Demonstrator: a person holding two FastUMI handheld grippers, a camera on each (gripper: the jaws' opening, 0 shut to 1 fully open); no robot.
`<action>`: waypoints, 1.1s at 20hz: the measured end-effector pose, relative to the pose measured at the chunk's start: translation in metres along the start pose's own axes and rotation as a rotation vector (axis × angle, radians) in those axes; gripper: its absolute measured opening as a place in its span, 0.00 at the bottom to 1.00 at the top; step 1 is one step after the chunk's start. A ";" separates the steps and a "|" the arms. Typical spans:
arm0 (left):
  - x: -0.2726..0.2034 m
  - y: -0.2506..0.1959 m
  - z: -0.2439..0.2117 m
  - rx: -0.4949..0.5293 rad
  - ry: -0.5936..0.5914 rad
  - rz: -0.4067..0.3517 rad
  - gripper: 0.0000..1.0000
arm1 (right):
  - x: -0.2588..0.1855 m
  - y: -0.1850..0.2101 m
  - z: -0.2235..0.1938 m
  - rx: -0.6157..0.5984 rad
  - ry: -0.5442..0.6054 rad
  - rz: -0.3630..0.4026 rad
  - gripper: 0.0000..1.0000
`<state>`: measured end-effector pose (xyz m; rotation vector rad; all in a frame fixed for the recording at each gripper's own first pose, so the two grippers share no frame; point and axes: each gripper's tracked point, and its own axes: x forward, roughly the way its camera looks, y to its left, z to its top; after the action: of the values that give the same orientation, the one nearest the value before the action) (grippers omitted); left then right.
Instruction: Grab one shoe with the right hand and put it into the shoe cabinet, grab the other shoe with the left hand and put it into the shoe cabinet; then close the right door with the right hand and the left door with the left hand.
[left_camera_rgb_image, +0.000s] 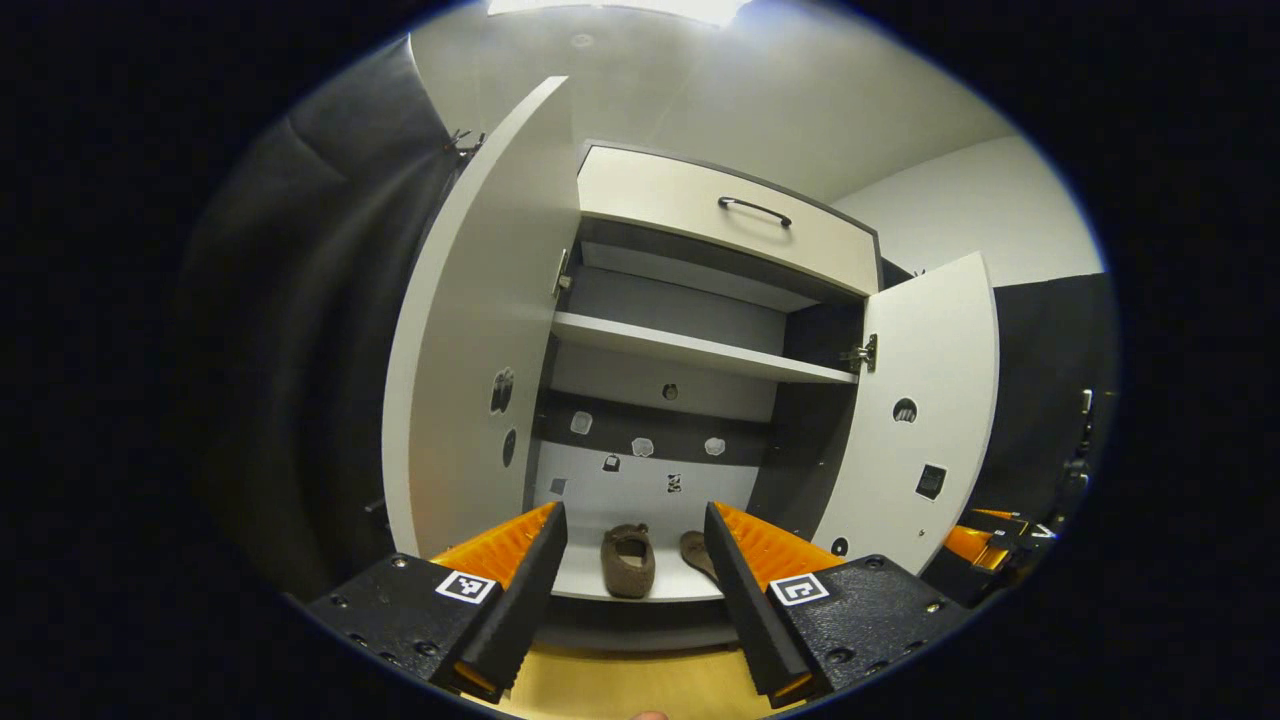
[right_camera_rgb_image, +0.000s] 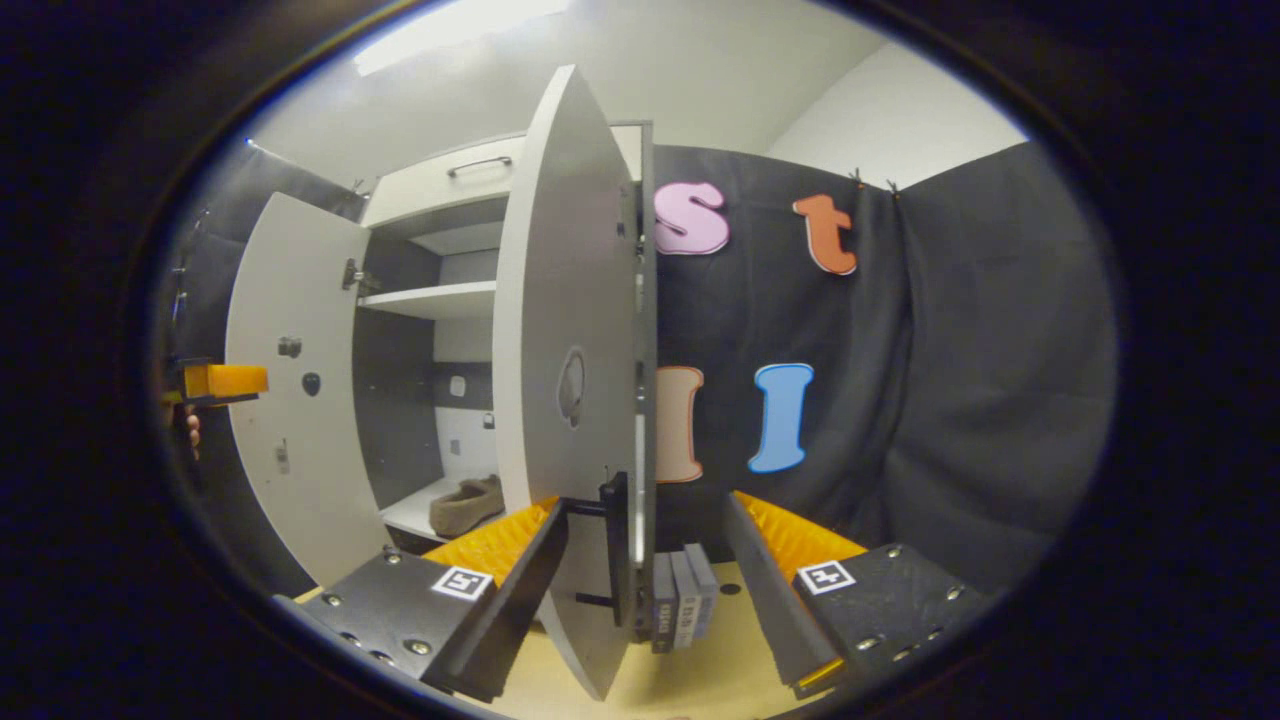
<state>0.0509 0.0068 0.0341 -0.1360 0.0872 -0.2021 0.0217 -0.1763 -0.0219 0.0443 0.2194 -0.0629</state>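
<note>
The white shoe cabinet (left_camera_rgb_image: 725, 225) stands with both doors swung wide. On its bottom shelf lie two brown shoes: one (left_camera_rgb_image: 628, 560) in the middle, the other (left_camera_rgb_image: 695, 550) to its right, partly hidden behind my finger. My left gripper (left_camera_rgb_image: 635, 590) is open in front of the shelf, apart from the shoes. In the right gripper view one shoe (right_camera_rgb_image: 467, 505) shows past the right door (right_camera_rgb_image: 570, 330). My right gripper (right_camera_rgb_image: 645, 560) is open, and the door's front edge with its black handle (right_camera_rgb_image: 612, 545) stands between the fingers, neither one pressing on it.
The left door (right_camera_rgb_image: 290, 400) hangs open, with the left gripper (right_camera_rgb_image: 225, 380) and a hand in front of it. Three grey blocks (right_camera_rgb_image: 680, 600) stand on the yellow floor (right_camera_rgb_image: 720, 650) by the cabinet's foot. The right gripper (left_camera_rgb_image: 985, 545) shows beyond the right door (left_camera_rgb_image: 930, 400).
</note>
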 end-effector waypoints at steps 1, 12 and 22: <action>-0.002 0.001 0.000 0.002 0.002 0.006 0.84 | 0.003 0.006 0.000 -0.003 -0.002 0.021 0.92; -0.022 0.017 -0.005 0.007 0.026 0.088 0.84 | 0.031 0.047 -0.004 0.023 0.012 0.162 0.92; -0.030 0.034 -0.008 -0.007 0.031 0.138 0.84 | 0.063 0.091 -0.008 0.052 0.034 0.260 0.97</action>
<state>0.0273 0.0453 0.0237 -0.1336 0.1276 -0.0663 0.0872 -0.0888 -0.0400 0.1258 0.2446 0.1913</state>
